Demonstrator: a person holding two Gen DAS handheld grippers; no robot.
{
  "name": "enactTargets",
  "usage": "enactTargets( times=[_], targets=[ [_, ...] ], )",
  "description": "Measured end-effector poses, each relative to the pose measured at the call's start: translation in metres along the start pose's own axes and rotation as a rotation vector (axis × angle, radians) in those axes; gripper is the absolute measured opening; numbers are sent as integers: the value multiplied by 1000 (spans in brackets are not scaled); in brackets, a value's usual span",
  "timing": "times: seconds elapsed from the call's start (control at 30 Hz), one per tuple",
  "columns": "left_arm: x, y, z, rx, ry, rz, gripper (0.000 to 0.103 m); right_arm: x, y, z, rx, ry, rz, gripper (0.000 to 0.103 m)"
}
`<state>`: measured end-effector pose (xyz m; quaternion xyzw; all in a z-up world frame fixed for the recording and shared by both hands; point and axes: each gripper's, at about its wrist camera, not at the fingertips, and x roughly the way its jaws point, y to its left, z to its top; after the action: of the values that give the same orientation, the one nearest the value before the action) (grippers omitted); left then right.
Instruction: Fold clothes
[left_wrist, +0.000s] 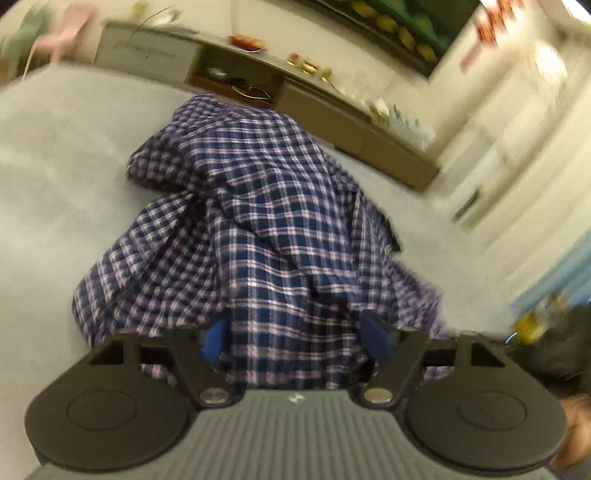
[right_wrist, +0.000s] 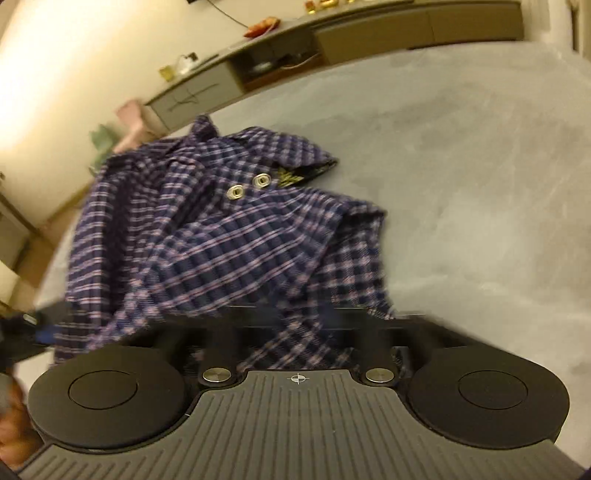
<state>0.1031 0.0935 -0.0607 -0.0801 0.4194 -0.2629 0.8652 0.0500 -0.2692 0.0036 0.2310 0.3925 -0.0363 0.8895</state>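
Note:
A blue, white and pink plaid shirt (left_wrist: 266, 206) lies crumpled in a heap on a pale grey soft surface (left_wrist: 55, 166). In the left wrist view its near end rises between the blue pads (left_wrist: 214, 339) of my left gripper (left_wrist: 295, 336), which is shut on the cloth. In the right wrist view the shirt (right_wrist: 221, 229) shows two metal snaps (right_wrist: 247, 186) and a dark label. Its near edge runs over and between the blurred fingers of my right gripper (right_wrist: 295, 325), shut on the cloth; the fingertips are hidden.
The grey surface (right_wrist: 480, 184) spreads wide to the right of the shirt. A long low cabinet (left_wrist: 332, 122) with small items stands along the cream wall behind. Pink and green things (left_wrist: 66, 29) sit at the far corner. A hand (right_wrist: 14, 424) shows at the left edge.

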Motion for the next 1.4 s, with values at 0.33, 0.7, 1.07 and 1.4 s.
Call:
enactTargets(
  times=[0.33,0.7,1.07,1.4],
  targets=[
    [-57,112,55,-312,-142,203,40,-82,94,-26,-409,-9,168,31],
    [-41,126,35,-407,-70,196,62,99,99,68,-455,-28,-158,50],
    [-32,143,27,-498,-63,180,62,-80,12,73,-324,-330,-291,4],
    [-45,142,21,-466,-111,235,67,-170,-38,10,-382,-357,-511,68]
  ],
)
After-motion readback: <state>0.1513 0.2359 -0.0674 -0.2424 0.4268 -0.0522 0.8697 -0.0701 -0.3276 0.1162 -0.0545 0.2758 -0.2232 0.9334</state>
